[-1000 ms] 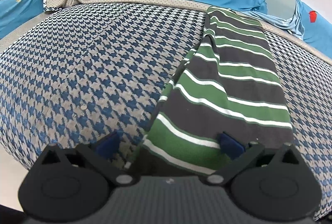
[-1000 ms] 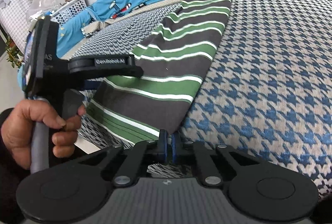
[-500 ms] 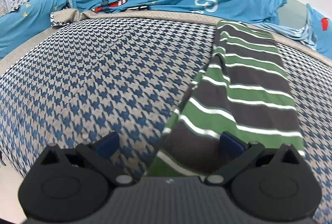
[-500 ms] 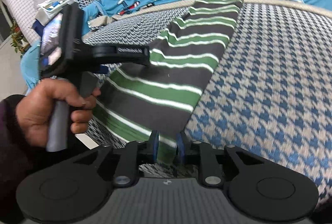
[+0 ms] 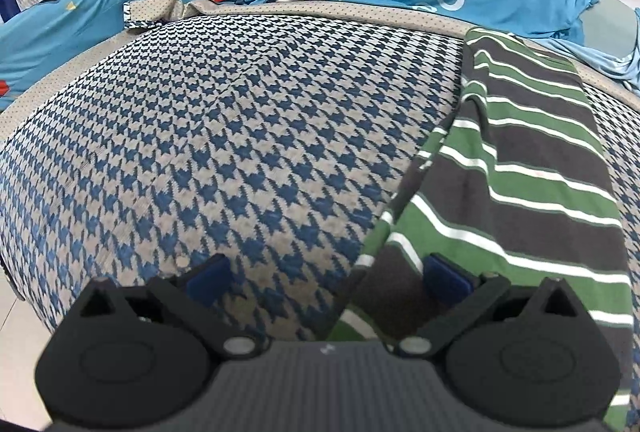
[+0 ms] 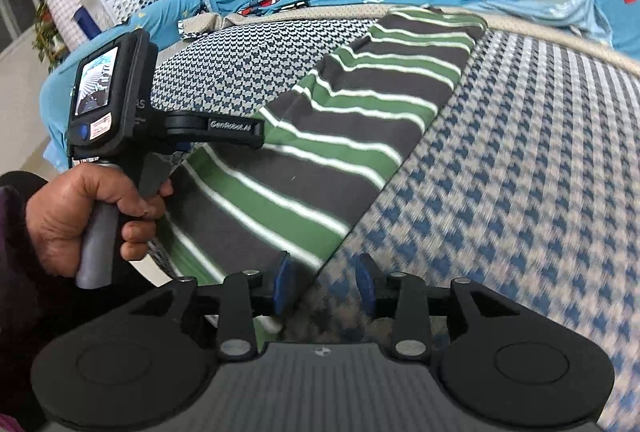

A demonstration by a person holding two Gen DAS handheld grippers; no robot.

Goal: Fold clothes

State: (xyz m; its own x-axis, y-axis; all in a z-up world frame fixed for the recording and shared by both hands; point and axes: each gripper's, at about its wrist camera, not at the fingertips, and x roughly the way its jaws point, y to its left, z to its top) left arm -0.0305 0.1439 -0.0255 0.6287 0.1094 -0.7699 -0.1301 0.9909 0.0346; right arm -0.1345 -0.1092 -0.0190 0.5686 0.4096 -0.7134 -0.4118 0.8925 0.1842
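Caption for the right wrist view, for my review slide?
Right gripper opening beside the folded striped garment on the houndstooth cover; left gripper alongside.

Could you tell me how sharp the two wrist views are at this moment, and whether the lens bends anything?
Left wrist view: mostly crisp, the striped garment and houndstooth cover clear; the fisheye bows the cover into a dome. Right wrist view: motion blur smears the houndstooth cover at right and the garment's stripes near the opening right claw; even light, no glare.
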